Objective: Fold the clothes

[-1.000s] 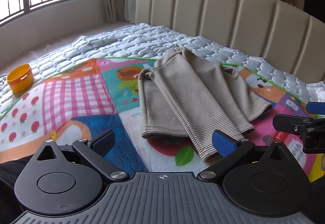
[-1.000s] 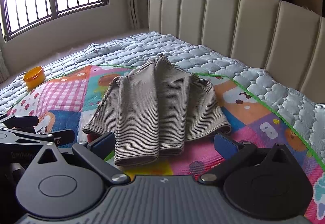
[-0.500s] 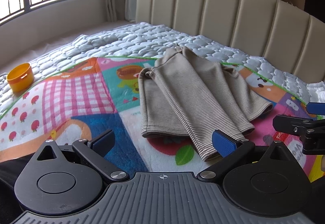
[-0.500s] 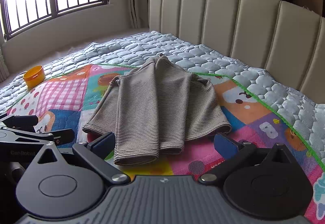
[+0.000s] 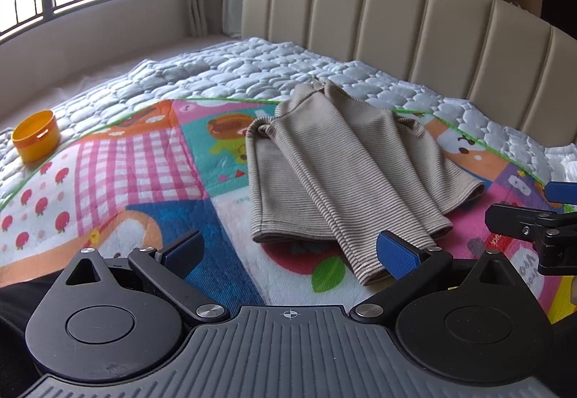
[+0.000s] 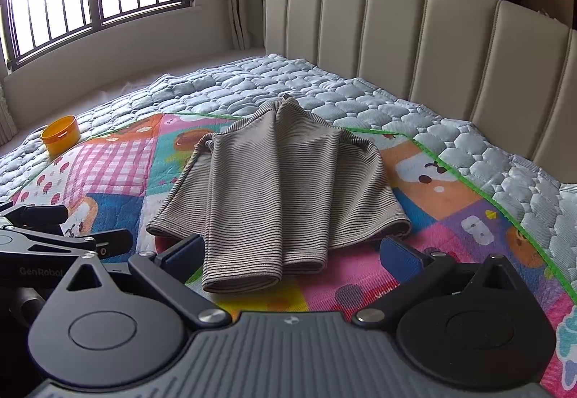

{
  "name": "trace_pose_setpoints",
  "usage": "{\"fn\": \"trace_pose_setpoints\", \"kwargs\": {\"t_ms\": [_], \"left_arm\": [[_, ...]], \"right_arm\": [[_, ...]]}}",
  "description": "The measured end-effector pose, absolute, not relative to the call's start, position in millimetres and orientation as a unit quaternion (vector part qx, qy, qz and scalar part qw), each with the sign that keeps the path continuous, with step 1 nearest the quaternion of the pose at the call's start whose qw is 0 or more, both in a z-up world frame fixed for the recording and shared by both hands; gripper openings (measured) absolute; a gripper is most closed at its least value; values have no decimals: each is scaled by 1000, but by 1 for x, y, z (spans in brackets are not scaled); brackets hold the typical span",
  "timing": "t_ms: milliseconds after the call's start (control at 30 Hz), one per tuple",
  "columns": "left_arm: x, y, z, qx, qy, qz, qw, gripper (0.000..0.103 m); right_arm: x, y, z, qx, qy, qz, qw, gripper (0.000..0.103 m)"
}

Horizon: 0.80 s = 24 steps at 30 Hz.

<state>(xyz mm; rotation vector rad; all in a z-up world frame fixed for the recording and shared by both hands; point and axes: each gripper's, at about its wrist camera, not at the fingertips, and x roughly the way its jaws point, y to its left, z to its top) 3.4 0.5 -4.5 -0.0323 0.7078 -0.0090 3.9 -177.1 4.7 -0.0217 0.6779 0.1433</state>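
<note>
Your left gripper [image 5: 288, 252] sits low and level over the near edge of the colourful patchwork play mat [image 5: 144, 167], pointing toward the padded beige headboard [image 5: 396, 19]. Its blue-padded fingers [image 5: 396, 255] are spread wide with nothing between them. The brown-and-cream striped knit top [image 5: 342, 167] lies flat on the mat just ahead, sleeves folded in over the body, hem and cuffs toward you; the nearest cuff lies just in front of your left gripper's right finger.

Your right gripper [image 6: 292, 253] is posed the same way, low and facing the headboard, fingers [image 6: 400, 255] parted and empty. The striped top [image 6: 277, 188] is centred between them, its folded sleeve ends just ahead of the fingertips, not touched.

Both grippers are side by side: each shows at the edge of the other's view. A small round orange plastic container [image 5: 36, 140] stands well off to the left on the pale quilted bedcover [image 5: 234, 69].
</note>
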Motion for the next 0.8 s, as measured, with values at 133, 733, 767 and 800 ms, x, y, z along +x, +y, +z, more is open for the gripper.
{"fn": "trace_pose_setpoints", "kwargs": {"t_ms": [133,733,767,800], "left_arm": [[4,0,-5,-16,347,-4,938,103],[41,1,2,-32,380,-28,924,103],[48,0,4,-30,379,-31,925,103],[56,-1,6,-29,377,-35,925,103]], "right_arm": [[4,-177,4,-11,333,70,940,103],[28,-199,3,61,377,78,921,103],[35,-203,2,66,382,75,919,103],[43,-207,1,71,387,72,916,103]]}}
